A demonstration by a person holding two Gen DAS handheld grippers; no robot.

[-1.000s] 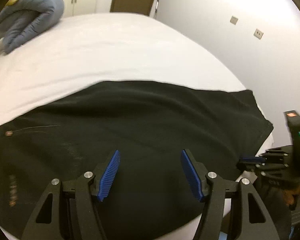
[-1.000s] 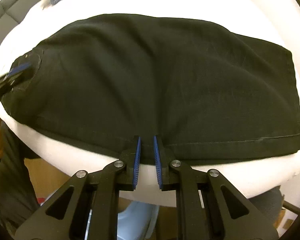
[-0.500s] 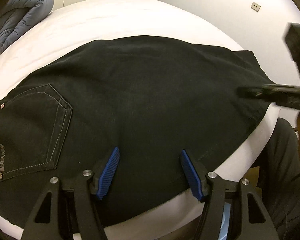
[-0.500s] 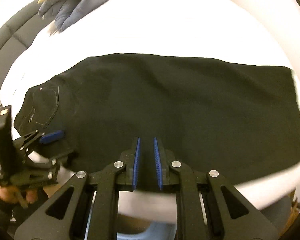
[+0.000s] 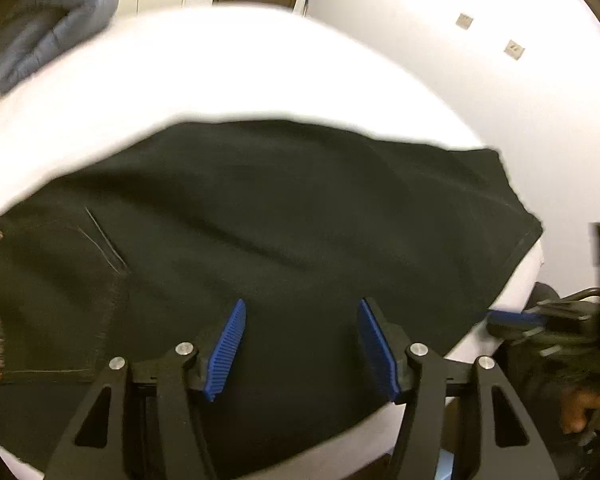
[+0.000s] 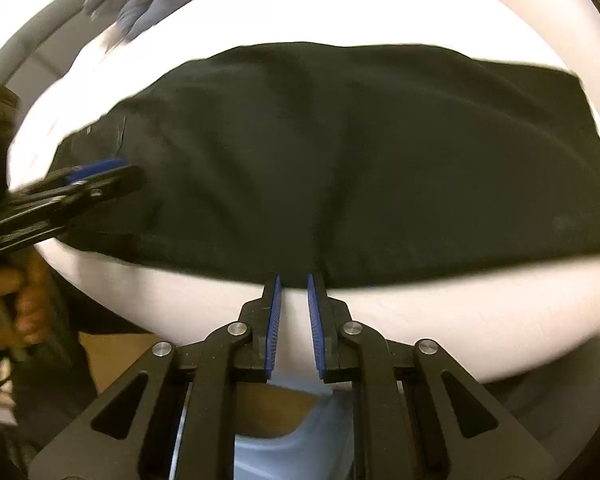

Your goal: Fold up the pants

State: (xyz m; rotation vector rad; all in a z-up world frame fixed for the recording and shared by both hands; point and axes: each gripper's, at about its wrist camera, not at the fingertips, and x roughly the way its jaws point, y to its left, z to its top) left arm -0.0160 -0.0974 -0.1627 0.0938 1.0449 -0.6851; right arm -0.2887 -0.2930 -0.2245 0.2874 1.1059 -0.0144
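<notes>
White bed [image 5: 260, 72] bears pants [image 5: 300, 220], grey bedding [image 5: 52, 28] beyond.

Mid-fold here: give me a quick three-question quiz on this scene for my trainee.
1. True or false: the black pants lie spread on the white bed.
2. What sits at the bed's far corner? A) blue-grey quilted bundle B) shoe C) book
3. Fill in: the tips of the right hand-held gripper sit at the pants' near ____.
Key: 1 true; 2 A; 3 edge.
</notes>
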